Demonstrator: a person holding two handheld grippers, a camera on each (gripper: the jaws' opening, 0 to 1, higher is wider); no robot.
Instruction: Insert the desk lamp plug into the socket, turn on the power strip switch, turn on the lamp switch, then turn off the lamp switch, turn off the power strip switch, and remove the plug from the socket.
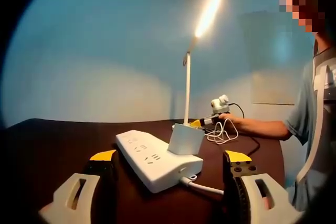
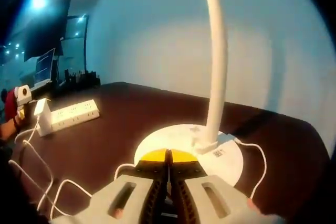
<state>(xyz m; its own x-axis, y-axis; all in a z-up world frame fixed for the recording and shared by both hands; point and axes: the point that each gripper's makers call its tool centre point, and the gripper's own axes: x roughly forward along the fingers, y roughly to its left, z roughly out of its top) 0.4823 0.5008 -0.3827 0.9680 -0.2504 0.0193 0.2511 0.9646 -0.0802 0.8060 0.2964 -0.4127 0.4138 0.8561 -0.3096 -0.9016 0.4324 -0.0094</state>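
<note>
Desk lamp (image 1: 187, 85) lit mid-table, right gripper (image 2: 169, 162) pressed shut on its base (image 2: 231, 163) for the switch; left gripper (image 1: 173, 163) apart, straddling the power strip (image 1: 152, 158), plug (image 1: 185, 139) seated.

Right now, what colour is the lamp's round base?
White. The lamp base shows best in the right gripper view, on the dark brown table.

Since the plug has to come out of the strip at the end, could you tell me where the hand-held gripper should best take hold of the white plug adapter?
Grip the white plug adapter by its two flat side faces, coming down from above. It stands upright as a boxy block on the power strip, clear of the empty sockets, so it probably pulls straight up. Avoid the strip's cable at the near end.
</note>
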